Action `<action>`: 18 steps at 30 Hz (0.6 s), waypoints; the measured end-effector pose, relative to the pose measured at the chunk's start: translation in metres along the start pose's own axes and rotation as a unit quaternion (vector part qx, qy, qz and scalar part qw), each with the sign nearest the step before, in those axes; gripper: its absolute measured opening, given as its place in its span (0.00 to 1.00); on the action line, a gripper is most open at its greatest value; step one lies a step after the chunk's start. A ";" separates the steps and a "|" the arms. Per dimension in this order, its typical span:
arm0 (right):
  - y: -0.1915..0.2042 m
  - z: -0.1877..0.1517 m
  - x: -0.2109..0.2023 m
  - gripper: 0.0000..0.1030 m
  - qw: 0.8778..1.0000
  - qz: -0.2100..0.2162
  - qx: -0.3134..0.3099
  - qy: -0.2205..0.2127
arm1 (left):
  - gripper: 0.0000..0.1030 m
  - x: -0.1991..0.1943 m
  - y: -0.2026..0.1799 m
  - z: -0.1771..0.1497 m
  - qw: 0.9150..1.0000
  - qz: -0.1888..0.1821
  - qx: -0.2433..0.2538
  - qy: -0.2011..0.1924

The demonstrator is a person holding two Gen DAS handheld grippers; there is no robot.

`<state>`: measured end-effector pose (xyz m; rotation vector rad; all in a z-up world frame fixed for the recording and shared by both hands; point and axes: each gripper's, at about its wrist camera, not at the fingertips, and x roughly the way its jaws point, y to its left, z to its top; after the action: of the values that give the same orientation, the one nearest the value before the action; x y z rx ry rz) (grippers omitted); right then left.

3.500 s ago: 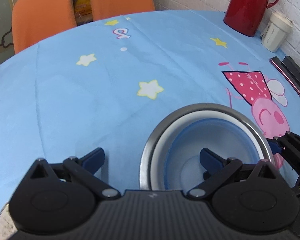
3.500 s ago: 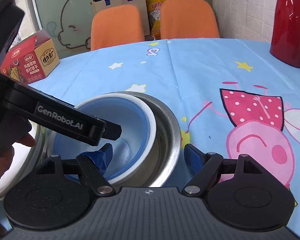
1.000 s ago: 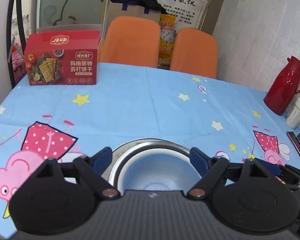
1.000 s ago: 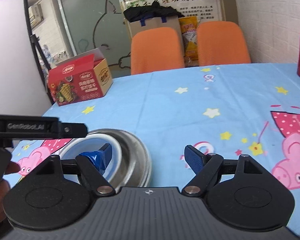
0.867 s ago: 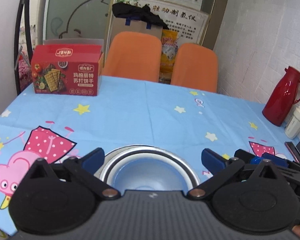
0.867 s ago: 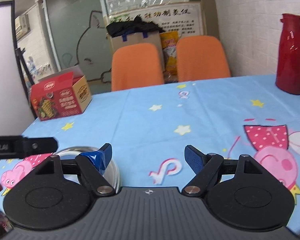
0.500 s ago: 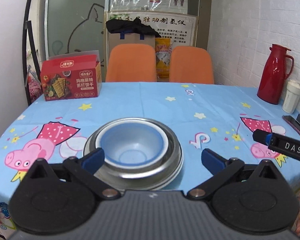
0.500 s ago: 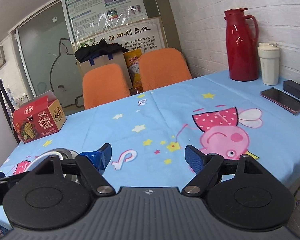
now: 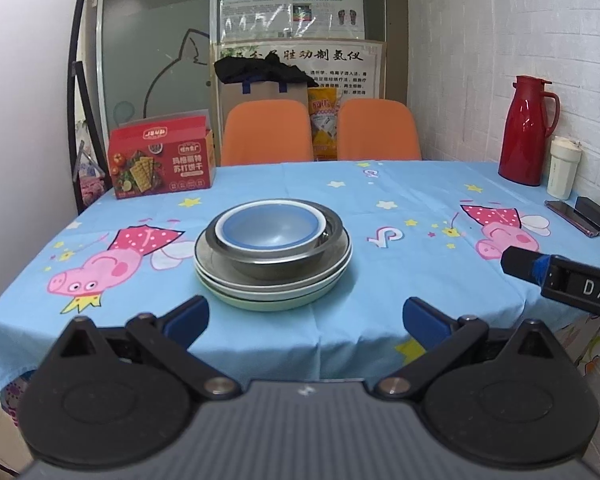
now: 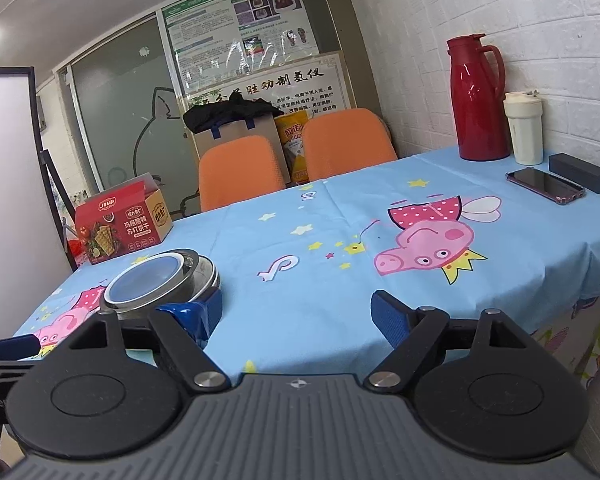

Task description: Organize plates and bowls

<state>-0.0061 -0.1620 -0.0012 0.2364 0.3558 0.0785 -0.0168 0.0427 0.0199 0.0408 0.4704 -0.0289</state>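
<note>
A blue bowl (image 9: 270, 230) sits inside a steel bowl (image 9: 276, 268), which rests on a stack of pale plates (image 9: 276, 298) in the middle of the blue cartoon tablecloth (image 9: 380, 208). My left gripper (image 9: 306, 318) hangs in front of the table's near edge, well short of the stack, jaws wide open and empty. One finger of my right gripper (image 9: 540, 268) pokes in from the right. In the right wrist view the bowls (image 10: 160, 284) stand at the lower left, and my right gripper (image 10: 300, 316) is open with nothing between its pads, off to their right.
A red cracker box (image 9: 160, 162) stands at the back left. By the brick wall on the right are a red thermos (image 9: 526, 132), a cream cup (image 9: 562, 168), a phone (image 9: 572, 218) and a black case (image 9: 598, 216). Two orange chairs (image 9: 266, 132) stand behind the table.
Both grippers have drawn back from the stacked bowls to beyond the table's near edge. The left jaws have widened. The right view has swung toward the wall side.
</note>
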 end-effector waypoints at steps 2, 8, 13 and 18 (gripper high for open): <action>0.001 0.000 0.003 0.66 1.000 -0.001 -0.003 0.003 | 1.00 0.002 0.000 0.001 1.000 0.004 0.000 0.002; 0.005 -0.003 0.001 0.66 1.000 -0.011 -0.017 0.002 | 1.00 0.000 0.001 0.001 1.000 0.014 -0.006 -0.002; 0.008 -0.007 0.003 0.67 1.000 0.000 -0.019 0.012 | 1.00 -0.004 -0.003 0.000 1.000 0.017 0.003 -0.007; 0.012 -0.010 0.005 0.67 1.000 0.005 -0.023 0.019 | 1.00 -0.006 0.000 0.001 1.000 0.018 -0.003 -0.013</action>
<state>-0.0056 -0.1480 -0.0092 0.1916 0.3902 0.1001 -0.0219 0.0425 0.0231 0.0434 0.4433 0.0074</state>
